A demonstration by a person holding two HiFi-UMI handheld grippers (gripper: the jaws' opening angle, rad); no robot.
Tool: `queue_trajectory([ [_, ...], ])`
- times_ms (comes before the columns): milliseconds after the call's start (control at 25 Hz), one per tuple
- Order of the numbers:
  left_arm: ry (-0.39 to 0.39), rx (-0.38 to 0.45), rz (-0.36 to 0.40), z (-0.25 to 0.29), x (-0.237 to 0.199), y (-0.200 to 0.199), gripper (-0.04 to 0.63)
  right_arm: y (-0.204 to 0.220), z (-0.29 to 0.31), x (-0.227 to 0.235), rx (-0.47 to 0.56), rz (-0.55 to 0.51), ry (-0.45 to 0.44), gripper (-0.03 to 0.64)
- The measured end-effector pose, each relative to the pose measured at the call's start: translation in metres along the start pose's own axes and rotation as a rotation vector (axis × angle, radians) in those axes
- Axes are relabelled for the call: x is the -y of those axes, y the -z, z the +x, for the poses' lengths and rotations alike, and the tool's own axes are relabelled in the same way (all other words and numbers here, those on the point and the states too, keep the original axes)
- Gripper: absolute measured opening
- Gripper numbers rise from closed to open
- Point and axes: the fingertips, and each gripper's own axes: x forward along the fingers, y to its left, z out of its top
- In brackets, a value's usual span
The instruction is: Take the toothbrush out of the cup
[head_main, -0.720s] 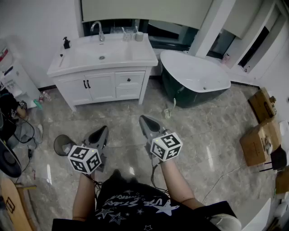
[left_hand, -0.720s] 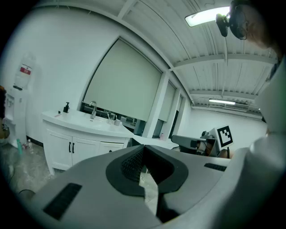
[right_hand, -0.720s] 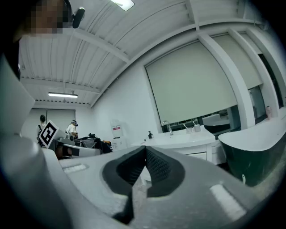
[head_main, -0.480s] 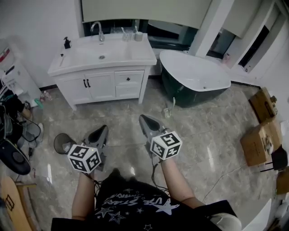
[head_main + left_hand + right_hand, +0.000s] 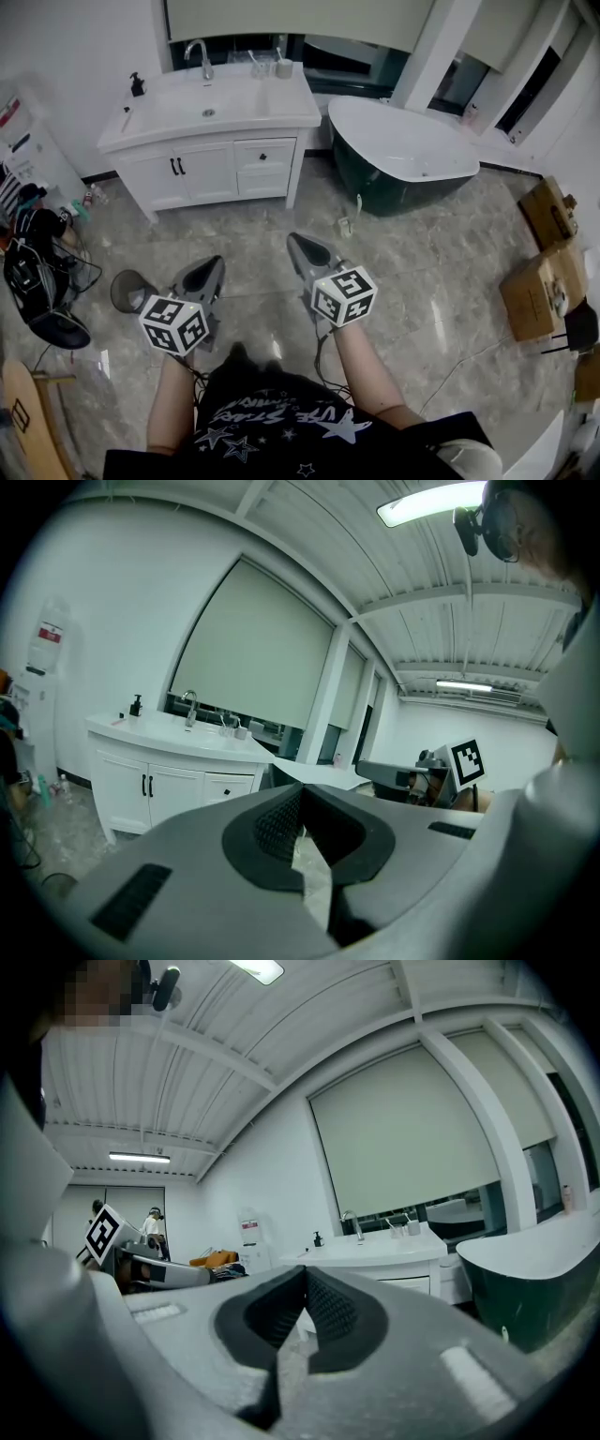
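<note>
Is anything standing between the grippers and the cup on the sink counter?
Nothing visible does. Only floor lies between the left gripper, the right gripper and the sink cabinet, with the cup at its back edge.

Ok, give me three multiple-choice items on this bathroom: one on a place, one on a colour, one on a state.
1. Where do the cups stand?
A. On a box.
B. On the vanity, right of the faucet.
C. On the floor.

2. What colour is the outer wall of the tub?
A. Dark green.
B. Red.
C. Yellow.

3. How is the right gripper?
A. Wide open.
B. Shut on a toothbrush.
C. Shut and empty.

Answers:
1 B: the cups sit at the back of the vanity top, beside the faucet.
2 A: the tub is dark green outside and white inside.
3 C: its jaws meet with nothing between them, out over the floor and away from the vanity.
</note>
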Motion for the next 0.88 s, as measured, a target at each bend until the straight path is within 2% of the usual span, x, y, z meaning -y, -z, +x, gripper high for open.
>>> queue_trajectory([
  [160,-0.016,-0.001,-0.002,-0.003,0.001,0.004,0.006,0.006,-0.004,-0.002,0.0,-0.007,-0.018,0.0],
  [360,-0.037,-0.002,-0.012,-0.006,-0.003,0.006,0.006,0.005,-0.004,0.002,0.043,0.087,-0.048,0.0],
  [440,-0.048,-0.004,-0.02,-0.005,-0.01,0.007,0.006,0.009,0.001,0.003,0.029,0.075,-0.05,0.0],
  [880,-0.013,0.007,-0.028,0.045,-0.047,-0.012,0.006,0.011,0.037,0.049,-0.029,0.006,0.06,0.0],
])
